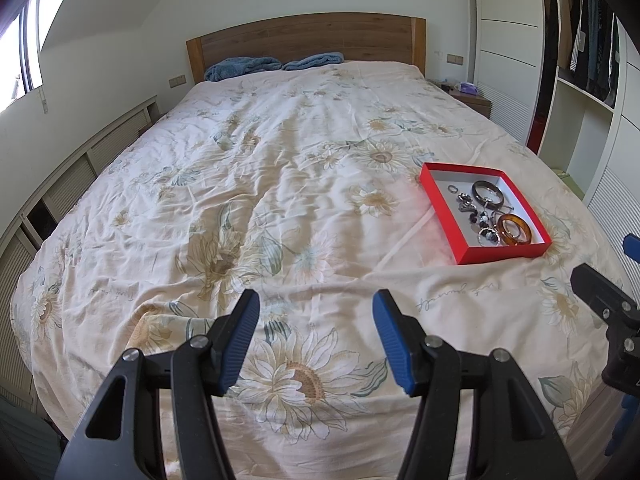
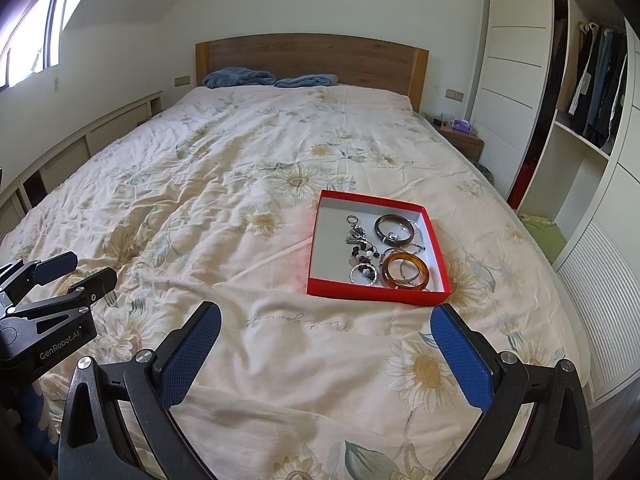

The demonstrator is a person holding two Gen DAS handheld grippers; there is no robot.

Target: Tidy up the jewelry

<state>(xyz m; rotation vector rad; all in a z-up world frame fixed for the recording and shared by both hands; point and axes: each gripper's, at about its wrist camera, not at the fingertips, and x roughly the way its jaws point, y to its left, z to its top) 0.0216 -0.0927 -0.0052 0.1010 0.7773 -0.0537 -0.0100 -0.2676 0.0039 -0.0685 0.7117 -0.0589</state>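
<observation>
Both hand-held grippers hover above the foot of the bed with nothing between their fingers. Seen from its own camera, the left gripper (image 1: 316, 340), black-framed with ribbed blue pads, has its jaws spread apart over a printed sunflower; the right gripper (image 2: 326, 354), of the same black-and-blue build, is spread wider still, also empty. In the right wrist view the left gripper shows again at nine o'clock, well apart from the box.

Largest in the room is the wide bed with its rumpled cream duvet printed with sunflowers (image 2: 224, 184), backed at twelve o'clock by a brown wooden headboard (image 2: 312, 60). Two folded blue towels or blankets (image 2: 240, 77) lie side by side against the headboard. At three o'clock stands a white built-in wardrobe (image 2: 516, 52) with an open section of hanging dark clothes (image 2: 596, 80).

On the duvet, toward two o'clock from the left gripper and roughly at twelve to one o'clock from the right, sits a shallow red cardboard box with a white inside (image 2: 314, 256). The jewelry is gathered in its right half. Biggest is an amber translucent bangle (image 2: 405, 275) in the near right corner, with a dark brown bangle (image 2: 394, 230) beyond it toward twelve o'clock. Beside the amber bangle lies a twisted silver bracelet (image 2: 363, 274), then a cluster of black and white beads (image 2: 366, 255), and farthest back a small silver ring (image 2: 352, 219). Finer pieces tangle among these too small to make out.
</observation>
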